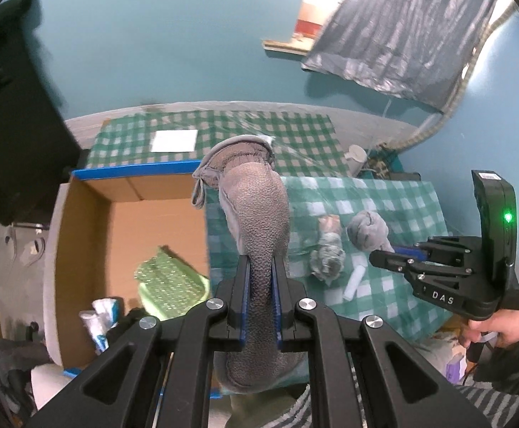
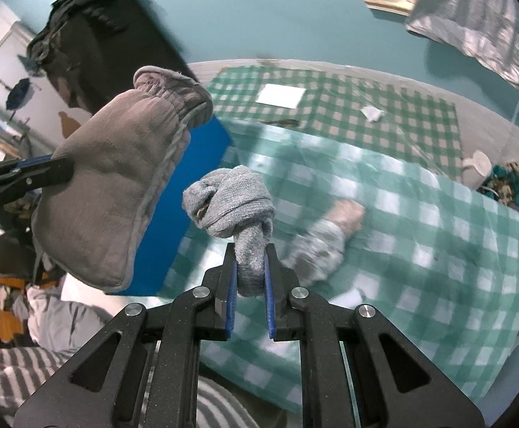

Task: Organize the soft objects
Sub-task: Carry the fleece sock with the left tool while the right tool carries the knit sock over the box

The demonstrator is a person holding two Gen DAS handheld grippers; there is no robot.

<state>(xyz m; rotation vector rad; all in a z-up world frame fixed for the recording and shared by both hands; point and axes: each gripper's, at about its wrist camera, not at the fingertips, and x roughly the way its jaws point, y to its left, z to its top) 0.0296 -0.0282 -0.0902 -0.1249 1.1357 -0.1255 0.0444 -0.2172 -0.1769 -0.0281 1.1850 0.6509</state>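
My left gripper (image 1: 259, 262) is shut on a grey slipper (image 1: 256, 207), held sole-up in the air beside the open cardboard box (image 1: 81, 235). In the right wrist view the same slipper (image 2: 117, 185) hangs at the left, with the left gripper (image 2: 61, 170) clamped on its edge. My right gripper (image 2: 250, 251) is shut on a grey balled sock (image 2: 231, 203), lifted above the checked cloth. From the left wrist view, the right gripper (image 1: 379, 255) and its sock (image 1: 366, 230) are at the right, and a hand (image 1: 498, 331) holds the handle.
Another bundled sock (image 1: 327, 253) (image 2: 322, 242) and a small white roll (image 1: 354, 281) lie on the green checked cloth (image 1: 402, 196). The box has blue taped edges (image 1: 134, 170) and holds a green dotted item (image 1: 170, 278). A white jug (image 1: 355, 155) stands behind the cloth.
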